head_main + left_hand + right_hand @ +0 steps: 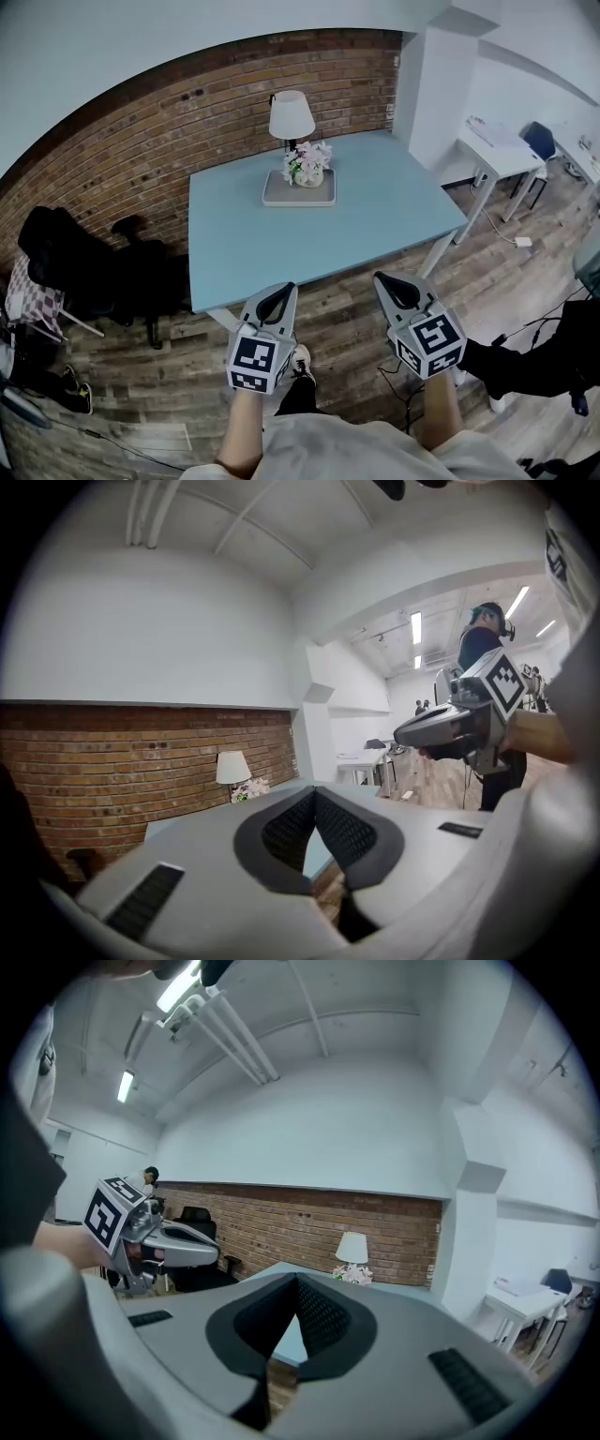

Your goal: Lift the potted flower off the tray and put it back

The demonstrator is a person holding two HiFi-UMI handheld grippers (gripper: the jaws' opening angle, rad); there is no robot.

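Two hand-held grippers [281, 292] [389, 281] hang well short of the potted flower [307, 167].

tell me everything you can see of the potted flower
The potted flower is a small bunch of pale pink and white blooms with some green leaves in a short, round, cream-looking pot. It stands upright on a flat grey tray on the light blue table, just in front of a white-shaded lamp. Only the tray touches it.
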